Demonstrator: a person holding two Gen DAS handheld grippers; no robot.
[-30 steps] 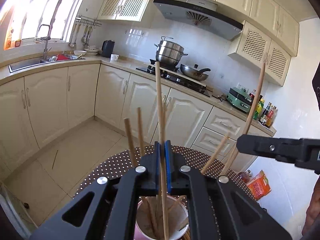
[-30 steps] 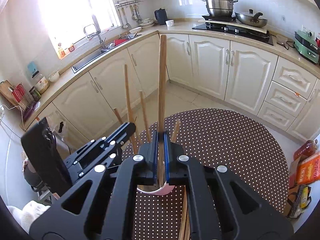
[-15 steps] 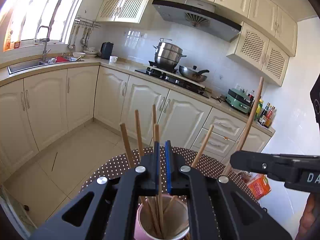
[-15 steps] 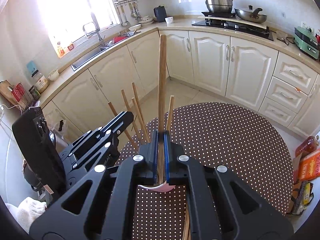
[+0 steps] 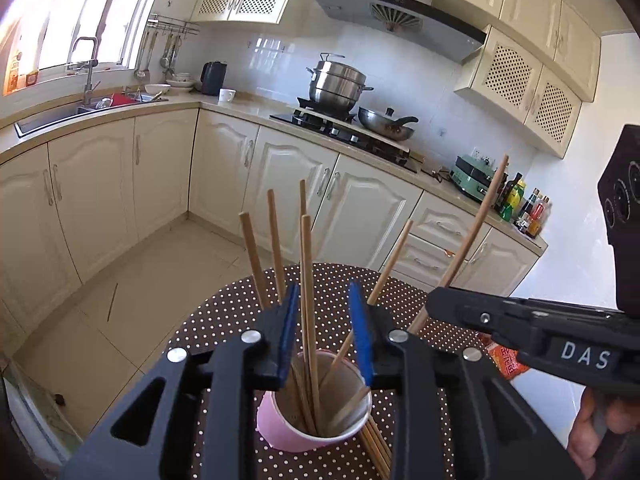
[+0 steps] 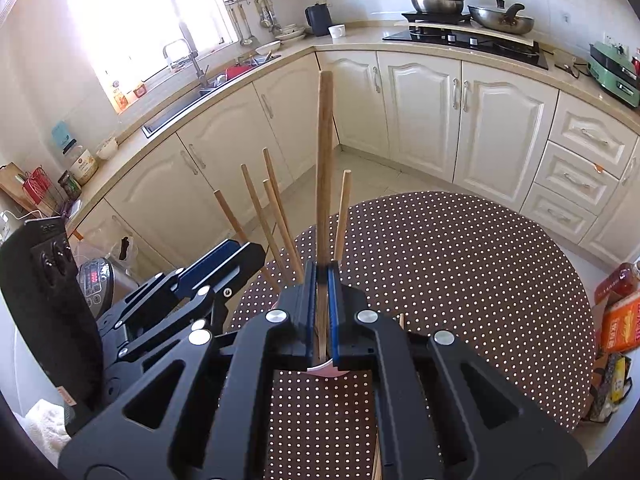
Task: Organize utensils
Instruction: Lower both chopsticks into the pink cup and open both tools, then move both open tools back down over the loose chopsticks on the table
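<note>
Left gripper [image 5: 327, 332] fingers apart over the pink paper cup [image 5: 280, 424]; right gripper [image 6: 322, 312] clamped on a long wooden chopstick [image 6: 325, 152].

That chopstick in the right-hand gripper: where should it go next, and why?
Probably straight down into the pink cup, then let go. The right gripper is shut on one upright chopstick just above the cup, where several chopsticks already stand. The left gripper is open, its fingers either side of those sticks, gripping none of them.
</note>
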